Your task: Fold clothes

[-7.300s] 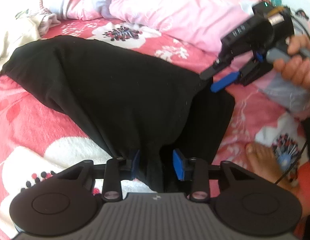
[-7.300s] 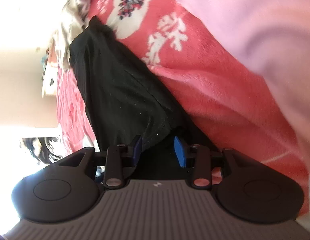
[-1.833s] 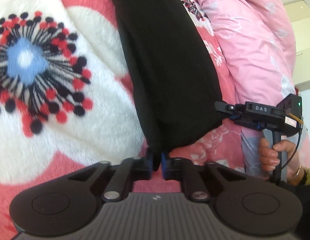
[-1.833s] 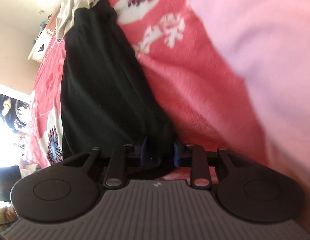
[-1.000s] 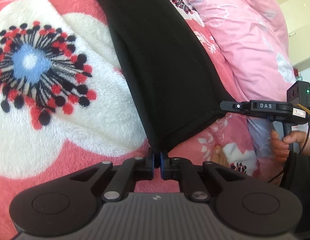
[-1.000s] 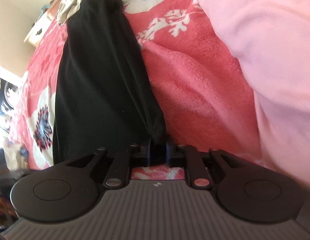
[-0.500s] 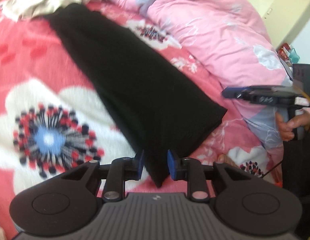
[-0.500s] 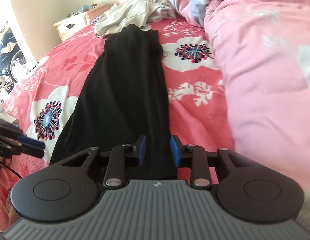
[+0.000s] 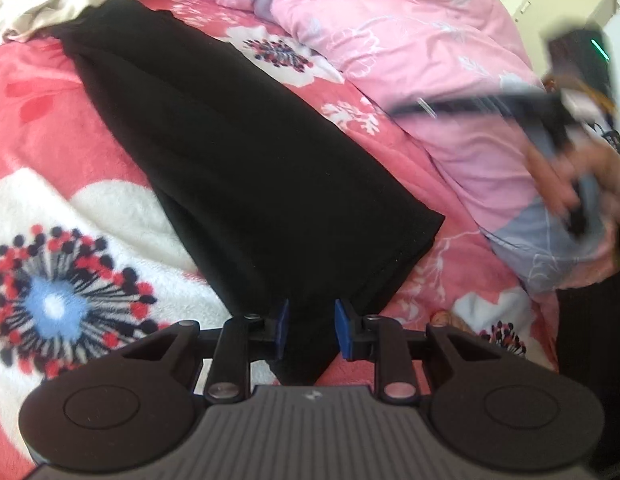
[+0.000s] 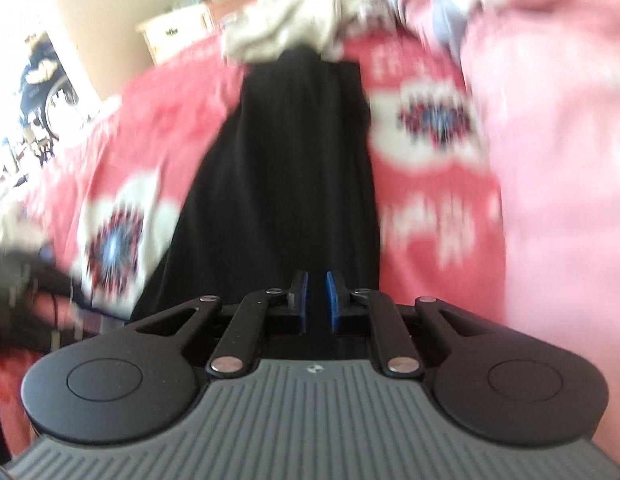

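Bed surface with black garment [image 9: 245, 168] laid out lengthwise.

Your left hand-held gripper [image 9: 309, 330] is released, its jaws straddling the garment's near corner on the red floral blanket [image 9: 41, 128]. Your right hand-held gripper [image 10: 316, 300], blurred, has its jaws narrowly parted, grasping nothing. A pink duvet [image 9: 430, 52] borders the garment; a pale dresser [image 10: 173, 36] stands against the wall.

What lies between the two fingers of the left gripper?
In the left wrist view, the near corner of the black garment lies between the open left gripper's fingers, on the floral blanket.
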`<action>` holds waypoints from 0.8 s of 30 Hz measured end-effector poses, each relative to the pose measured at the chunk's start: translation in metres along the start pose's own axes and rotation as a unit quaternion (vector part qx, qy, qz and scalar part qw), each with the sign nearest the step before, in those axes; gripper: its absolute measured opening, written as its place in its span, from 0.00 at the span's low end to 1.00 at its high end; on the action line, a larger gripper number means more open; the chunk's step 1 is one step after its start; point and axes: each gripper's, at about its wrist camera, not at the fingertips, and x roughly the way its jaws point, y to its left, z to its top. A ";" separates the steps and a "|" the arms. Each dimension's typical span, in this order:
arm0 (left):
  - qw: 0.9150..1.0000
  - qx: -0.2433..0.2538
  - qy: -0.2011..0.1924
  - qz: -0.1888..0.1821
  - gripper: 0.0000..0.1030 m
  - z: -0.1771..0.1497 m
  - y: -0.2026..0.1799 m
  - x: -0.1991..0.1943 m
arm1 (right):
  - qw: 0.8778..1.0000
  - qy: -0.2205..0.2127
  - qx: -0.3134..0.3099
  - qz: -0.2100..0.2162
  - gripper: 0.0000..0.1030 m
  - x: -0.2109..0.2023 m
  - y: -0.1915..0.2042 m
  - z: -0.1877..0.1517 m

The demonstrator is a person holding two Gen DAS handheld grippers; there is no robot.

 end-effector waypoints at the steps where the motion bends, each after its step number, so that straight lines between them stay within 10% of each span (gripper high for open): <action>1: 1.000 -0.006 0.008 -0.001 0.24 -0.001 0.003 0.004 | 1.000 -0.006 0.001 -0.004 0.10 0.011 0.000 0.012; 24: 0.993 -0.040 0.108 -0.011 0.22 0.003 0.015 0.025 | 1.000 0.009 -0.023 0.010 0.11 0.165 -0.024 0.071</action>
